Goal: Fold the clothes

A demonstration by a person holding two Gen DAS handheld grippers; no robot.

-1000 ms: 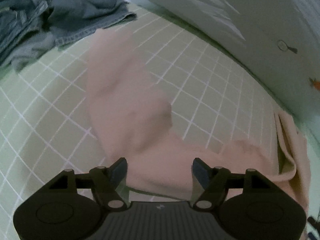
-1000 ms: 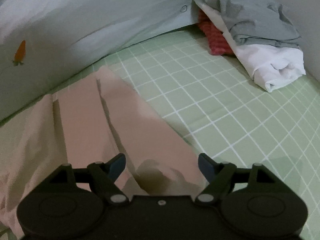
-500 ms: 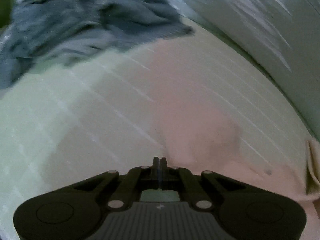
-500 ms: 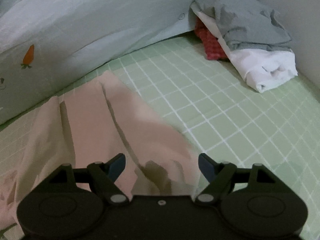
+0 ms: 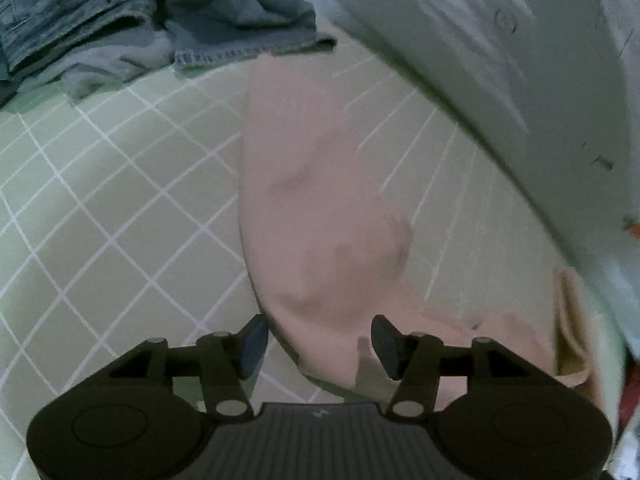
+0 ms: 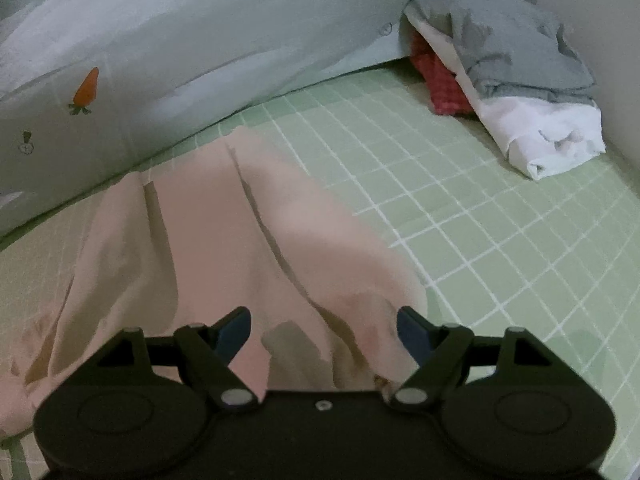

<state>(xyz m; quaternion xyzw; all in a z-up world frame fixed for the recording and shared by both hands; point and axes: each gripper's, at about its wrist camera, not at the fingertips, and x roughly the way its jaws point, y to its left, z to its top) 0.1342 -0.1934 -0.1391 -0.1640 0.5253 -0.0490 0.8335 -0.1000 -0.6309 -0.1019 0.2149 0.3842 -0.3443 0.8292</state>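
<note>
Garment: pink garment (image 5: 320, 216) lies on the bed (image 5: 120, 200), green grid sheet, spread lengthwise w/ creases; in the right view its far end (image 6: 240, 216) nearly reaches the pale duvet (image 6: 200, 40).
Left gripper (image 5: 319, 344): we've got the fingers opening, about half wide; cloth edge sits btwn them but pads aren't pressing on it.
Right gripper (image 6: 324, 330): fingers wide, empty; we hover over the near end of the pink cloth, nothing pinched.
Nearby: denim pile (image 5: 120, 20) just beyond the garment's far tip; folded stack (image 6: 520, 80) of grey, white, red well apart at the wall.
Step, we reckon: lining up both grips for a fold.
Risk 1: we pinch sheet along w/ cloth, since both are soft and lie flat together.
Risk 2: left fingers catch one layer only, so the fold goes skewed.
Risk 3: lifted tip drags the denim hem, as they look to be touching.
</note>
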